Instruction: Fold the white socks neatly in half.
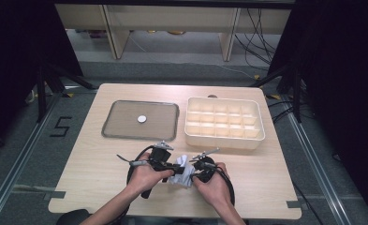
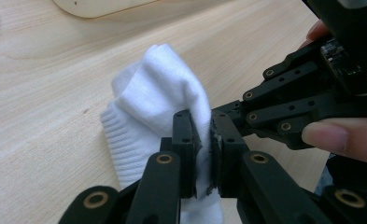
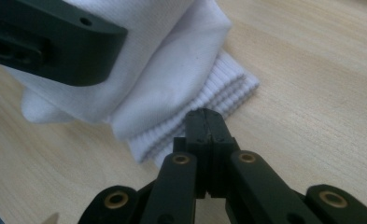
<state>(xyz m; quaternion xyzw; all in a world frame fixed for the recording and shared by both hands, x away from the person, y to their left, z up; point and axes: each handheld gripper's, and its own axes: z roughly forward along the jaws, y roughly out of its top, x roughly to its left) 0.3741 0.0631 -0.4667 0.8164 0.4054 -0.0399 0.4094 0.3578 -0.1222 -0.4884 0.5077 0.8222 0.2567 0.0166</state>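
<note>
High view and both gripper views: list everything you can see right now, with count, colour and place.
Table: one, light wood, under everything.
Tray: one, grey, flat, far left of table.
Disc: one, white, small, lying in the tray.
Divided box: one, cream, many compartments, far right of table.
Sock: one, white, ribbed cuff, bunched at the near edge between both grippers.
Left gripper: one, black, fingers clamped on sock fabric.
Right gripper: one, black, fingers closed at the sock's ribbed cuff; grip unclear.
Hands: two, each holding a gripper.
</note>
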